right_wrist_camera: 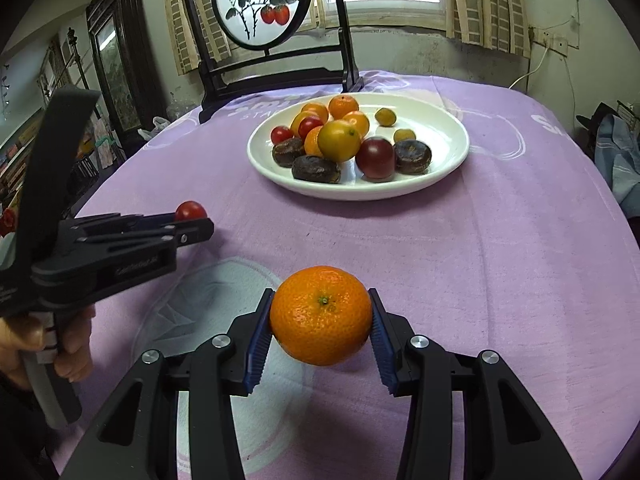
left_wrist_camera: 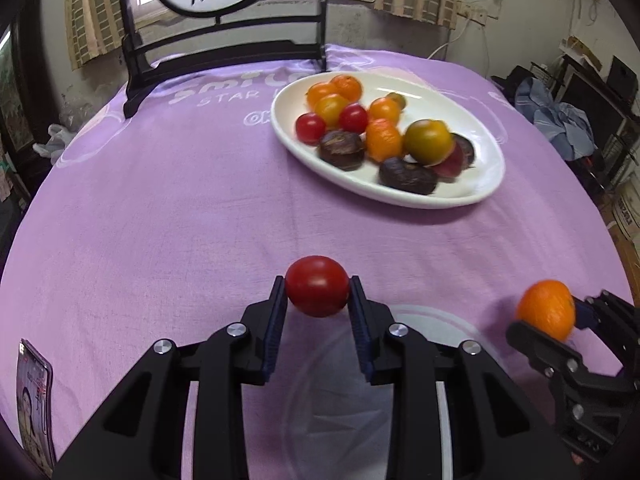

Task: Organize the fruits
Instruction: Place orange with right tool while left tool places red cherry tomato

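Clamped in the left hand-held gripper [left_wrist_camera: 318, 286] is a red cherry tomato [left_wrist_camera: 317, 286], held clear of the purple-clothed bench [left_wrist_camera: 160, 200]; the right hand-held gripper [right_wrist_camera: 321, 316] grips a mandarin [right_wrist_camera: 321, 315]. The white plate [left_wrist_camera: 472, 196] of mixed fruit sits at one o'clock. Both fruits seem mid-carry; next comes placing each with its own kind.

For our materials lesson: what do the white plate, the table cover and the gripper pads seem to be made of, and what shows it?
White plate: probably glazed ceramic; glossy, with bright reflections.
Table cover: woven cloth, matte purple; visible weave and soft creases.
Pads of the right gripper: likely rubber or plastic, blue and ridged, pressing the orange.
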